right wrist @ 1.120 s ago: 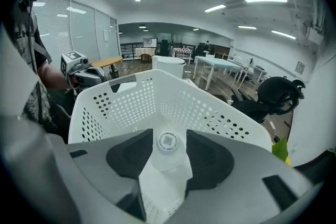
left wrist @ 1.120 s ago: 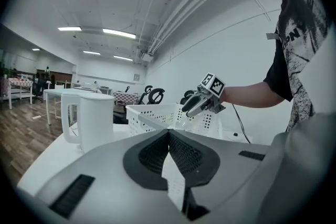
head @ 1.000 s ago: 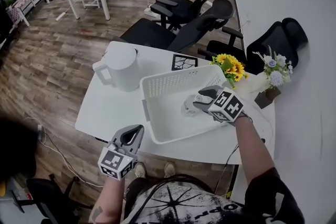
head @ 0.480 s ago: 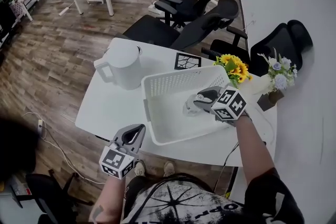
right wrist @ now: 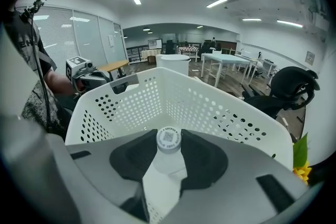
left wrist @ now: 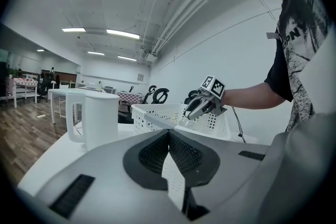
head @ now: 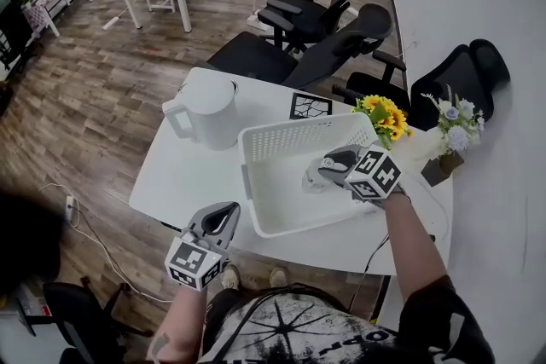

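Observation:
A white perforated basket (head: pixel 273 209) stands on the white table (head: pixel 175 179). My right gripper (head: pixel 319 176) hangs over the basket's inside, shut on a clear plastic bottle (right wrist: pixel 164 169) whose white cap (right wrist: pixel 168 139) sticks out between the jaws. That view looks down into the basket (right wrist: pixel 136 99). My left gripper (head: pixel 223 213) is held off the table's near edge, jaws pressed together with nothing between them. From the left gripper (left wrist: pixel 169 136) I see the basket (left wrist: pixel 152 113) and the right gripper (left wrist: pixel 200 106) beyond it.
A white kettle (head: pixel 207 112) stands left of the basket, also in the left gripper view (left wrist: pixel 94 118). A black-and-white marker card (head: pixel 310 106), sunflowers (head: pixel 380 112) and a small flower vase (head: pixel 448 124) lie behind it. Black office chairs (head: pixel 316 38) crowd the table's far side.
The right gripper with the bottle has stayed over the basket, barely shifting. The left gripper has turned slightly, so the kettle sits a little further right in its view.

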Demonstrator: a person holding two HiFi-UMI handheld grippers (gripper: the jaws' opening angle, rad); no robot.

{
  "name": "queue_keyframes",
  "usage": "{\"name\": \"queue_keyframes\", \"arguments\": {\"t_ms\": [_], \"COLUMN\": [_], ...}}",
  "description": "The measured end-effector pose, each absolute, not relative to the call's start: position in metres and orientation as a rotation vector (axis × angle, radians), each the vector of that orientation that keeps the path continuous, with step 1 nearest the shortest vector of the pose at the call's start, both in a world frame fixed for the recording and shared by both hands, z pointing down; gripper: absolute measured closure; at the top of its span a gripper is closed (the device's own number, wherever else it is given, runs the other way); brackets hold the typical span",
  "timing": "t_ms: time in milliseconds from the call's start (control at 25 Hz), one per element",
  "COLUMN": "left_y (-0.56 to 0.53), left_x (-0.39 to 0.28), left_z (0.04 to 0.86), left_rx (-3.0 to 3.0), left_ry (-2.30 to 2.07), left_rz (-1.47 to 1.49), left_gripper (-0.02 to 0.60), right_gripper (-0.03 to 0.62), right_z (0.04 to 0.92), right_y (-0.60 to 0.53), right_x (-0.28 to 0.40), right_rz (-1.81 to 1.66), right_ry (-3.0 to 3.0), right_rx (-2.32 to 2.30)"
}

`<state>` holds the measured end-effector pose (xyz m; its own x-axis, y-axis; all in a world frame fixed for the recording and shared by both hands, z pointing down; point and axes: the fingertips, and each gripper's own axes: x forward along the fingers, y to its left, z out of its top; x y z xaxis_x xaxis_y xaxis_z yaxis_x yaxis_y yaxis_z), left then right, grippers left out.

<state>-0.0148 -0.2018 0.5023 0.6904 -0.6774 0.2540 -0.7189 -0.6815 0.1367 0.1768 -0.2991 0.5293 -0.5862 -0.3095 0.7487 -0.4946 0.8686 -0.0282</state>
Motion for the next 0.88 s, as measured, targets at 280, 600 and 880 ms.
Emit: {"name": "queue_keyframes", "arguments": {"t_ms": [280,600,880], "left_y": [-0.200,-0.194,-0.186], "left_x": [-0.021,-0.023,-0.033], "left_z": [0.494,0.483,0.472], "left_rx": [2.699,2.739,2.761], "left_ry": [-1.129,-1.122,-1.143], "left_rz": [0.261,0.254,0.240], "left_gripper": [0.571,0.572,0.572], "right_gripper": [0.442,0.442,0.442], "right_z": [0.516,0.450,0.388], "right_y": [-0.297,-0.305,-0.307], "right_x": [0.170,0.155,0.137], "right_rz": [0.270,0.177,0.116], "right_ry": [-2.272,-2.430,-2.600], "right_rx": [0.596,0.740,0.861]}}
